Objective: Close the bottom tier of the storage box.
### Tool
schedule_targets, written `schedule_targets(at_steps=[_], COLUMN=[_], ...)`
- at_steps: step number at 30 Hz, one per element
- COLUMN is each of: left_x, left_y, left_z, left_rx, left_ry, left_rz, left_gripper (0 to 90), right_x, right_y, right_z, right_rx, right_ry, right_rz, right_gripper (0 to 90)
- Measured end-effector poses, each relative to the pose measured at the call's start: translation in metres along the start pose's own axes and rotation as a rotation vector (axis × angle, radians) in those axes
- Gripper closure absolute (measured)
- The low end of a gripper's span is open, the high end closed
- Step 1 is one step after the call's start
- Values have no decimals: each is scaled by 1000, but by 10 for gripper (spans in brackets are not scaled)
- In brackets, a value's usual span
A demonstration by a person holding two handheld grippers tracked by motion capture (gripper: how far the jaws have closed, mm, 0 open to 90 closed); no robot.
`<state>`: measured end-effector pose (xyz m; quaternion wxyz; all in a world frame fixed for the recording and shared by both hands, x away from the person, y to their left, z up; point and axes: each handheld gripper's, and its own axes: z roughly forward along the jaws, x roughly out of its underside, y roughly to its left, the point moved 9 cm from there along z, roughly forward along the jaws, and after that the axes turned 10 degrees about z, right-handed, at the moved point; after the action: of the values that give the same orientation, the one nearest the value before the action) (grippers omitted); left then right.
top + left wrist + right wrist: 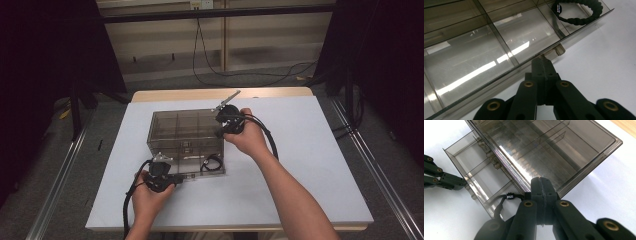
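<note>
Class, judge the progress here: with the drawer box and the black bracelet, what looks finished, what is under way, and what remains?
Done: the drawer stands pulled out of the smoky plastic box, and the black bracelet lies in its end compartment. Under way: the left hand-held gripper is shut on the drawer's front tab, while the right hand-held gripper, jaws together, presses the box's top edge, apparently steadying it. Left, probably: pushing the drawer shut.

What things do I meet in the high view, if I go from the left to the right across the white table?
left gripper → black bracelet in the pulled-out drawer → right gripper, beside the smoky plastic organiser box → bare white table.
</note>
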<state>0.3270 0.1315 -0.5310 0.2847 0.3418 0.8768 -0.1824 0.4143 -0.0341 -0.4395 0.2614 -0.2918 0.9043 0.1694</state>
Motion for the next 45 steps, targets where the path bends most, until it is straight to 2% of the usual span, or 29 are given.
schedule_targets(at_steps=[20,45], left_x=[-3,-5], left_y=[4,10], left_z=[3,4], left_rx=[-29,-52], left_ry=[-17,-19], left_rz=[-21,-19], left_gripper=[900,900], right_x=[0,0], right_y=[0,1], right_z=[0,0], right_rx=[1,2], right_ry=[-1,7], right_rz=[4,-7], right_gripper=[900,900])
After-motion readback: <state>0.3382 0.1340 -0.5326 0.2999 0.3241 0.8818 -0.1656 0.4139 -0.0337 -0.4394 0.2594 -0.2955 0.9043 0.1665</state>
